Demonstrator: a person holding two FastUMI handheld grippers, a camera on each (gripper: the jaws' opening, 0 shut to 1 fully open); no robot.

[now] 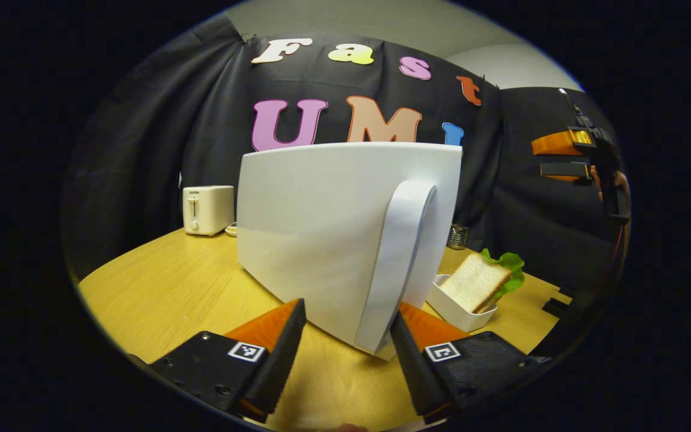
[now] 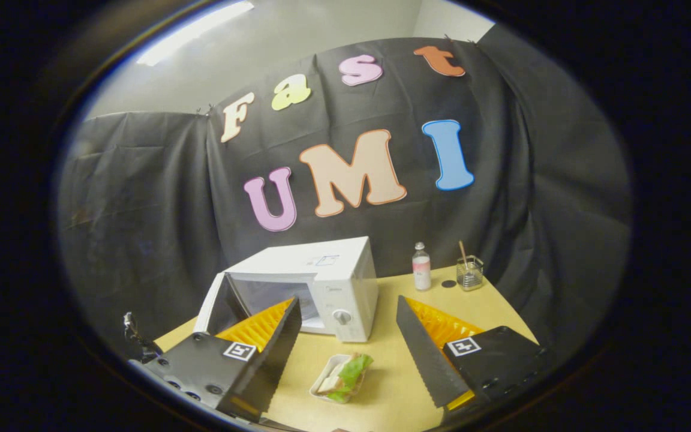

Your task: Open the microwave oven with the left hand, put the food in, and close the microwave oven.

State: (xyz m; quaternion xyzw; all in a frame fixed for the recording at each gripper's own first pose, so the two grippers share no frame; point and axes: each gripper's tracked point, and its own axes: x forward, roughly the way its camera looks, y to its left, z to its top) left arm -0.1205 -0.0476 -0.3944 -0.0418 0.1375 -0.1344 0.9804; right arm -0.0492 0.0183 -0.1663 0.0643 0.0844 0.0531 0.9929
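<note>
A: Microwave [image 2: 315, 288]: where does it sit?
B: Ahead of the right gripper [image 2: 348, 348], on the table [image 2: 393, 384], its door [image 1: 345, 240] swung partly out.
A: And the left gripper [image 1: 348, 342]?
B: Spread wide, the door's handle [image 1: 396, 264] between its fingers; the right finger [image 1: 408, 354] looks to touch the handle's foot, the left stands apart.
A: The food?
B: A sandwich [image 2: 345, 373] in a white tray [image 2: 321, 384], just beyond the right gripper's fingers. That gripper is wide too, holding nothing.

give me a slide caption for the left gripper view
Left gripper, fingers open either side of the handle of the swung-open microwave door; sandwich waits in its white tray on the table.
</note>
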